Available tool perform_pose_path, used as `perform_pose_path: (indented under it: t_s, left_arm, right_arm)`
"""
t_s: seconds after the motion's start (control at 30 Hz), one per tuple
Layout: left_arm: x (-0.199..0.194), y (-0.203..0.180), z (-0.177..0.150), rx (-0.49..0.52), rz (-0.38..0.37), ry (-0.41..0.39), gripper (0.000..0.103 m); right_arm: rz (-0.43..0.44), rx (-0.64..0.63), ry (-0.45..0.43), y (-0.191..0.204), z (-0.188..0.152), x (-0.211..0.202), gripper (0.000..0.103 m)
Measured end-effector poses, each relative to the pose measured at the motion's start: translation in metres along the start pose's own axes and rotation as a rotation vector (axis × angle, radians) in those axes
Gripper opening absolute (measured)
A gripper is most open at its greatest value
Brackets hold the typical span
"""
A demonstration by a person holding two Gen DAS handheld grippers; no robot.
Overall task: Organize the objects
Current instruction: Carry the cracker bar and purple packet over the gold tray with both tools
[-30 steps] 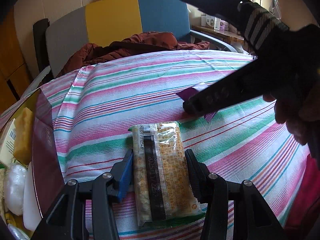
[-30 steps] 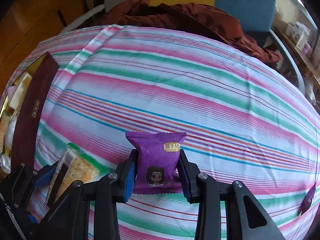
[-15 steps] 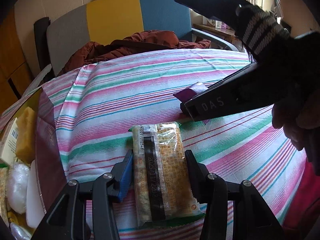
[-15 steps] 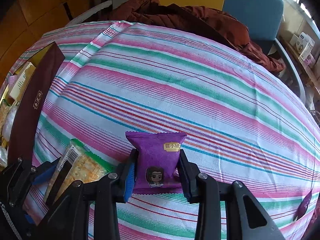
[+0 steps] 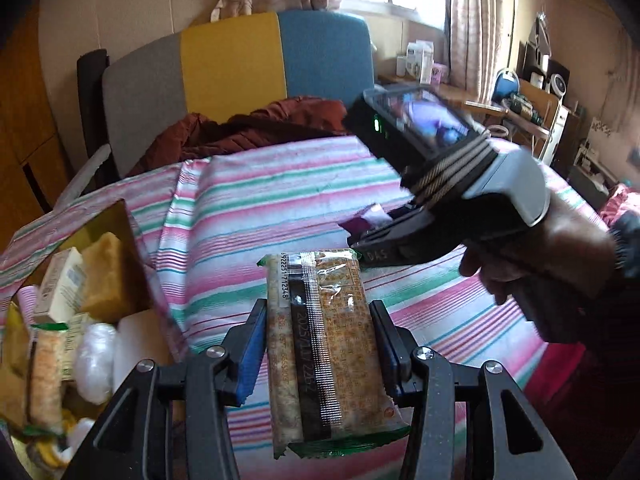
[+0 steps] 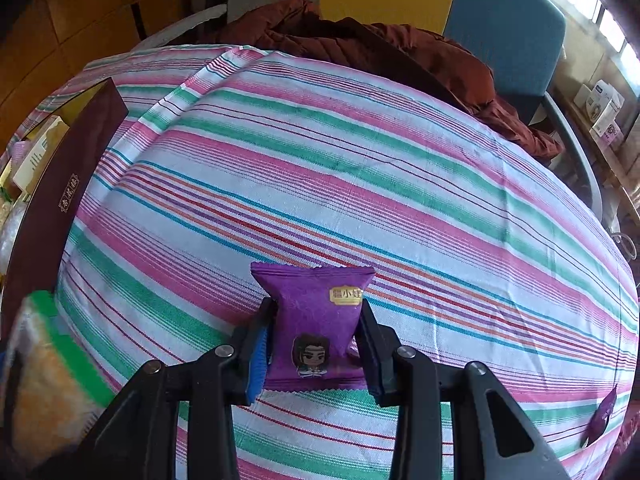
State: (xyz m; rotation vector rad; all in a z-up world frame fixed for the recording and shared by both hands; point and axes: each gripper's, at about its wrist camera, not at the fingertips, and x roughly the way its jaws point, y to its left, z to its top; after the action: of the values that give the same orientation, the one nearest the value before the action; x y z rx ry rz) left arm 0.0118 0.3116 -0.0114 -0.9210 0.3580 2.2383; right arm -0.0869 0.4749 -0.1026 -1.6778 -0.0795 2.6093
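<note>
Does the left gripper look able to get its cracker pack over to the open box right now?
Probably yes. The left gripper is shut on the cracker pack, and the open box sits just to its left with nothing between; the right gripper is off on the other side.

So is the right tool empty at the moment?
No, the right tool is shut on a purple snack packet, pinched between its two fingers.
</note>
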Motion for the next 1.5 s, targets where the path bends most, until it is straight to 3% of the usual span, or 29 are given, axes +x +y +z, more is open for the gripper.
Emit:
perform_pose_path:
  t_s: [0.23,0.67,0.9,1.03,1.17,1.33,1.5]
  left_arm:
    - [-0.035,0.028,-0.003,-0.033,0.072,-0.039,0.050]
    - [-0.066,0.094,-0.023,-0.121,0.198,-0.037,0.050]
    - [-0.072,0.120,-0.036,-0.167,0.216,-0.025,0.050]
    - [-0.075,0.137,-0.047,-0.230,0.189,-0.012,0.050]
    - [-0.084,0.164,-0.059,-0.313,0.170,-0.021,0.050]
    - [-0.106,0.210,-0.078,-0.453,0.170,-0.039,0.050]
    - [-0.123,0.239,-0.098,-0.529,0.167,-0.062,0.050]
  right_arm:
    - [-0.016,-0.005,-0.009,0.002,0.000,0.002,0.038]
    - [-0.063,-0.014,-0.020,0.010,-0.001,0.002,0.038]
    - [-0.096,-0.001,0.060,0.016,0.001,0.000,0.037]
    - [-0.110,-0.003,0.104,0.028,-0.002,-0.007,0.036]
    - [-0.057,-0.027,0.086,0.052,-0.002,-0.025,0.036]
    - [0.073,-0.032,-0.036,0.096,0.003,-0.070,0.036]
    - [0.202,-0.077,-0.131,0.156,0.007,-0.100,0.036]
